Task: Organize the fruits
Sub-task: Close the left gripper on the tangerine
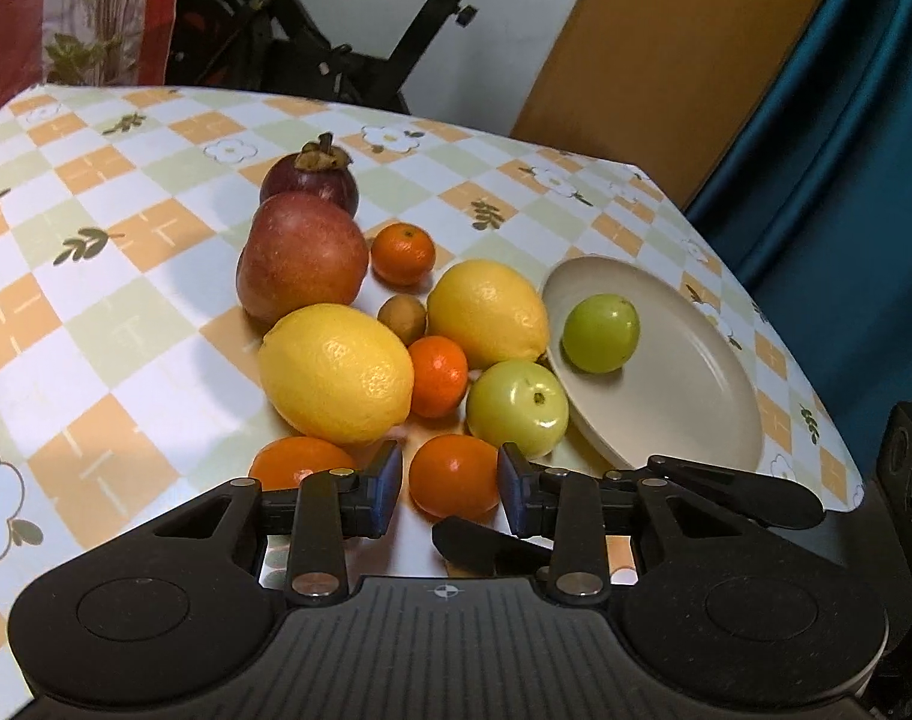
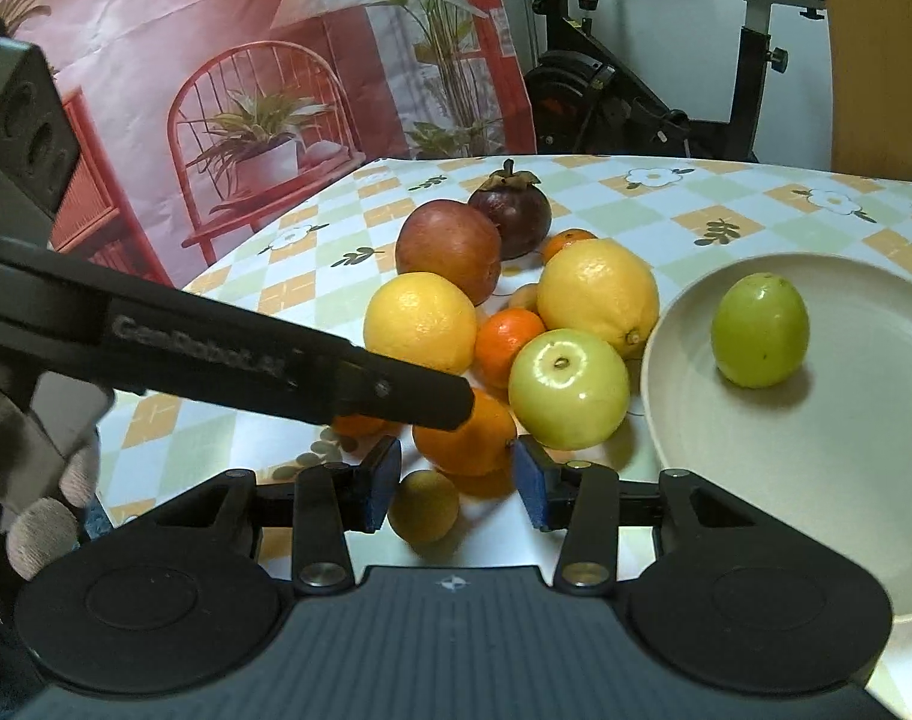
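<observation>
Item, step in hand: lifting one fruit from the heap to the plate. Your left tongs (image 1: pixel 450 486) are clenched on the small round orange mandarin (image 1: pixel 454 474) at the near edge of the heap, a blue pad pressed to each side and the fruit low over the checked, flower-printed counter (image 1: pixel 126 330). Your right tongs (image 2: pixel 456 483) stand released and grasp nothing; a little brown-yellow round fruit (image 2: pixel 423 507) lies just under them on the counter. Destination: the shallow beige round plate (image 1: pixel 684 396), right of the heap, which holds one smooth green round fruit (image 1: pixel 600 333) towards its far side. Neighbours to mind: a second, paler green apple-like fruit (image 1: pixel 516 408) sits just beyond the right pad and touches the plate rim, a large yellow lemon (image 1: pixel 336 372) lies just beyond the left pad, and another orange mandarin (image 1: pixel 303 462) rests beside it. Handling advice: the skin looks glossy and the shape round, so keep the pads level across the widest part, lift straight up before you swing right, and you should clear the pale green fruit without rolling it. Set the mandarin down on the bare near half of the plate, apart from the green one, and loosen only once it rests; keep the right tongs back, since the two tools cross closely here
</observation>
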